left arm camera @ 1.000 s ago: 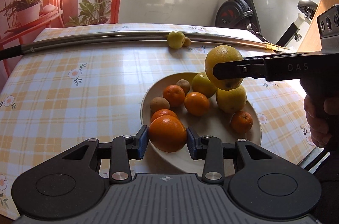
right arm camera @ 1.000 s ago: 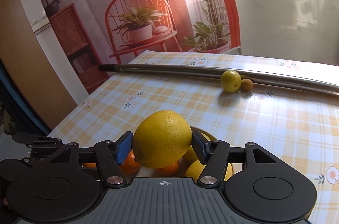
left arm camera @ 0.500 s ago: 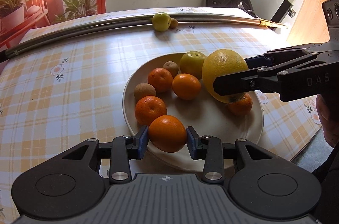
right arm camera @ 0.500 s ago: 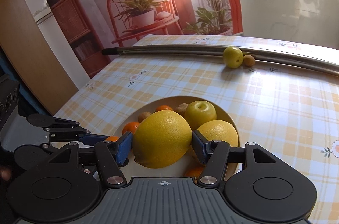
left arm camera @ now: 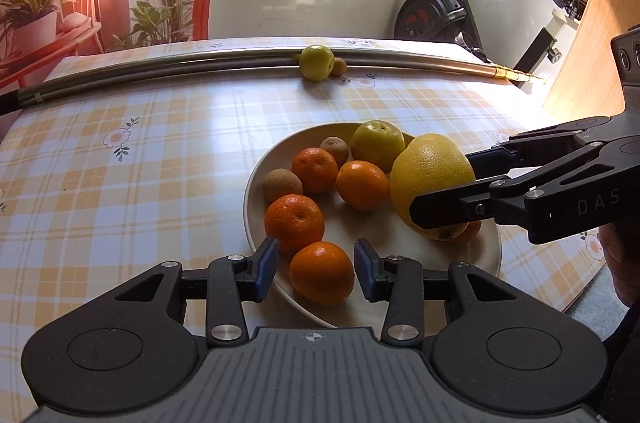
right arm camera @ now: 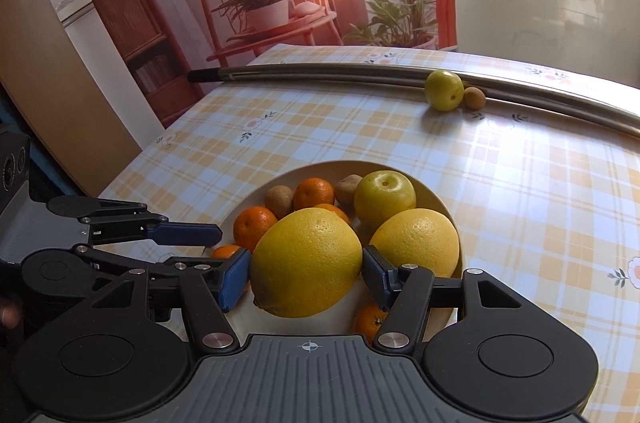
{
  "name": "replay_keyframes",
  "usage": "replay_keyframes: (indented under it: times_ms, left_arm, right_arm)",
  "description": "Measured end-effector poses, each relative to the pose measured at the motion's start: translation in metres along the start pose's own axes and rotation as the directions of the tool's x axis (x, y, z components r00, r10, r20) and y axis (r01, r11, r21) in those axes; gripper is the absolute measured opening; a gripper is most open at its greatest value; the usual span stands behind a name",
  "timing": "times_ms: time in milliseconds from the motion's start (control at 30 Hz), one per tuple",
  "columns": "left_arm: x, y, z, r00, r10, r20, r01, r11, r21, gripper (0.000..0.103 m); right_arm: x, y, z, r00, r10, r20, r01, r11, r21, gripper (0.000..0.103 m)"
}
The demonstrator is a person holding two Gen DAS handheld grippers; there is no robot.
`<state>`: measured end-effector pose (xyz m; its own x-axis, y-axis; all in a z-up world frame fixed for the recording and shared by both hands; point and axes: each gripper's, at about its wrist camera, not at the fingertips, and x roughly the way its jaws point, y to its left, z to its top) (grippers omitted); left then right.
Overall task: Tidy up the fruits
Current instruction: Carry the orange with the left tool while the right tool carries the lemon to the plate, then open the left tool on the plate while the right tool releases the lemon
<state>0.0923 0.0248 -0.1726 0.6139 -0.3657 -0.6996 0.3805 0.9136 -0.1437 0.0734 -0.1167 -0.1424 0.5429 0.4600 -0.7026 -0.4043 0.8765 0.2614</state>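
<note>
I am setting fruit into the plate (left arm camera: 256, 179) on the tabletop (left arm camera: 140, 151). My left gripper (left arm camera: 315, 263) has its fingers apart on either side of a mandarin (left arm camera: 322, 272) that sits on the near rim, not touching it. My right gripper (right arm camera: 306, 273) has its fingers clamped on a large yellow grapefruit (right arm camera: 306, 261), held low over the plate beside a second grapefruit (right arm camera: 416, 241). I judge the next move is to lower it into the bare middle and part the fingers gently, as round fruit may roll. The grapefruit is pebbled, bright yellow and unbruised. A green apple (left arm camera: 316, 62) and a small brown fruit (left arm camera: 340, 66) wait against the metal rod (left arm camera: 160, 63).
</note>
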Motion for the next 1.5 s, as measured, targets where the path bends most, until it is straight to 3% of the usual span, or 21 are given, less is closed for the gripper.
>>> replay_keyframes:
  times_ms: [33,233,500,1167,1400,1500]
  left_arm:
    - [-0.005,0.003,0.001,1.0,0.007,0.02,-0.006,1.0,-0.019,0.053]
    - [-0.023,0.02,0.006,0.993,0.07,0.099,-0.057,0.991,-0.123,0.053]
    - [-0.031,0.033,0.005,0.98,0.142,0.14,-0.11,0.971,-0.213,0.053]
    - [-0.031,0.03,-0.002,0.973,0.174,0.152,-0.14,0.966,-0.216,0.053]
    - [-0.031,0.026,-0.006,0.975,0.169,0.141,-0.136,0.966,-0.218,0.053]
    - [-0.031,0.024,-0.007,0.976,0.164,0.141,-0.13,0.966,-0.222,0.053]
  right_arm:
    - [0.002,0.001,0.0,1.0,0.0,-0.008,0.0,1.0,-0.001,0.057]
    - [0.015,0.007,0.0,0.998,-0.015,-0.055,0.013,0.999,-0.035,0.057]
    - [0.036,0.016,0.003,0.994,-0.018,-0.104,0.011,0.997,-0.073,0.057]
    - [0.052,0.025,0.018,0.998,-0.024,-0.061,0.015,0.991,-0.134,0.058]
    - [0.034,0.018,0.007,1.0,-0.025,0.009,0.026,0.996,-0.083,0.058]
    - [0.019,0.017,0.005,0.996,-0.05,0.079,0.057,0.995,-0.085,0.058]
